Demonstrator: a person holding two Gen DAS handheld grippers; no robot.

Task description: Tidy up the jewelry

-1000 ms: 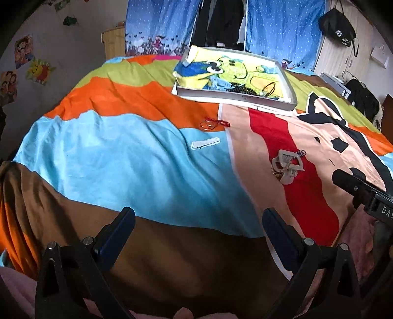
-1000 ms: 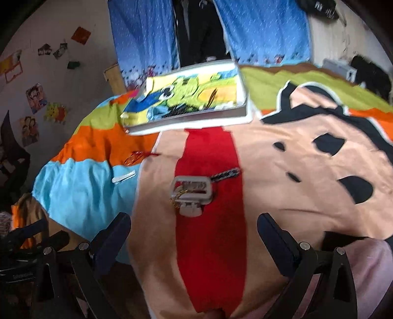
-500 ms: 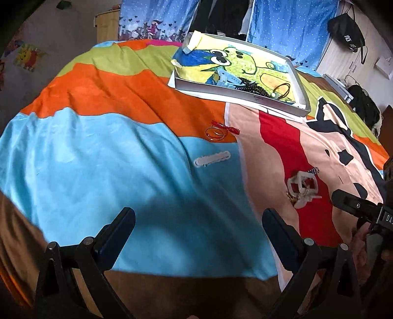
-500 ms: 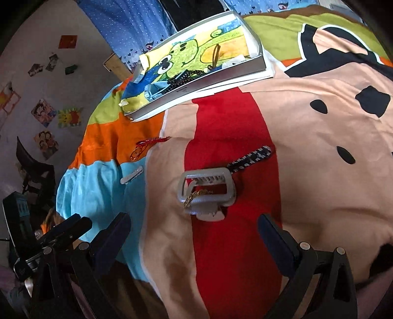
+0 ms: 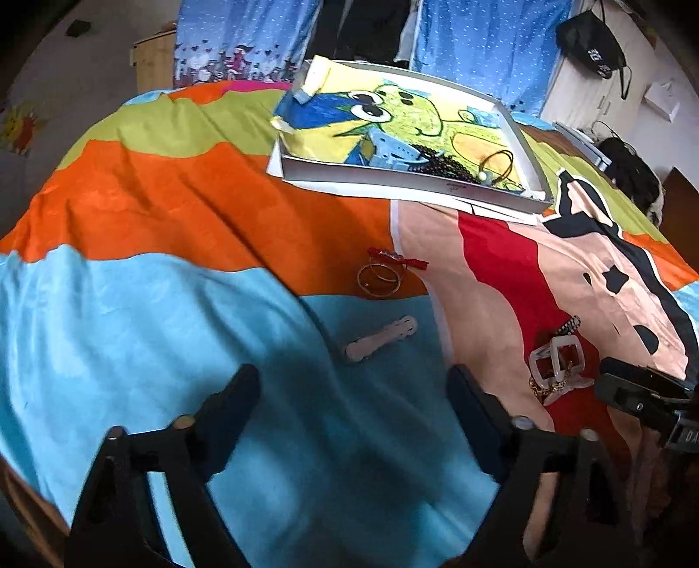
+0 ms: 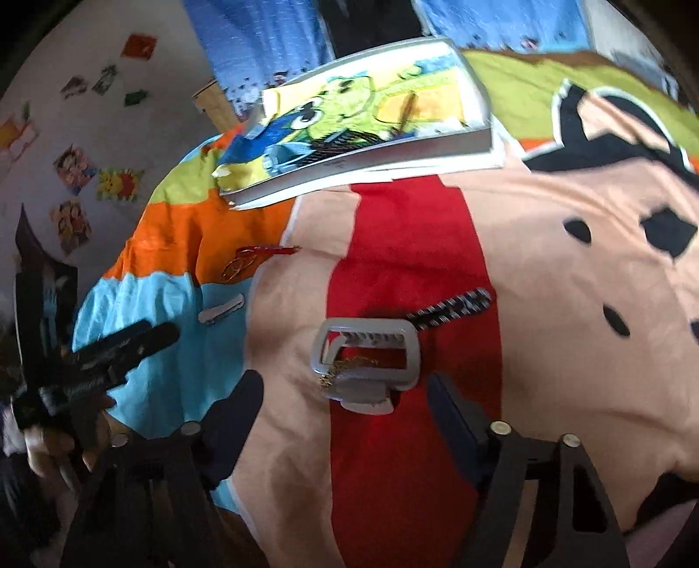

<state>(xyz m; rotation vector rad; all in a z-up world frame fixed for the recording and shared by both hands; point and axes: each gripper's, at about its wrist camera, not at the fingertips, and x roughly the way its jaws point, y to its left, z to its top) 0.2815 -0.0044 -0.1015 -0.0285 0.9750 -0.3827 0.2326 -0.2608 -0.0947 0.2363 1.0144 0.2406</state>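
Note:
On the bedspread lie a pale flat hair clip (image 5: 380, 338) (image 6: 220, 309), gold hoops with a red bow (image 5: 380, 277) (image 6: 244, 264), a white claw clip (image 5: 557, 367) (image 6: 365, 362) tangled with a gold chain, and a black-and-white checked clip (image 5: 570, 325) (image 6: 454, 306). My left gripper (image 5: 351, 384) hovers over the blue patch, just short of the pale clip; its jaws are closing with nothing between them. My right gripper (image 6: 345, 389) is at the claw clip, jaws closing, with the clip's near end in the gap and the pads not touching it.
A white tray (image 5: 406, 179) (image 6: 371, 153) with a cartoon lining sits at the far side of the bed, holding dark beads and a hair tie. A person's hand (image 6: 48, 445) holds the left gripper. Blue curtains, a black bag (image 5: 589, 39) and wall stickers lie beyond.
Both grippers have moved forward and down toward the bedspread, so the clips look larger and nearer. The jaws of both have narrowed from their widest spread.

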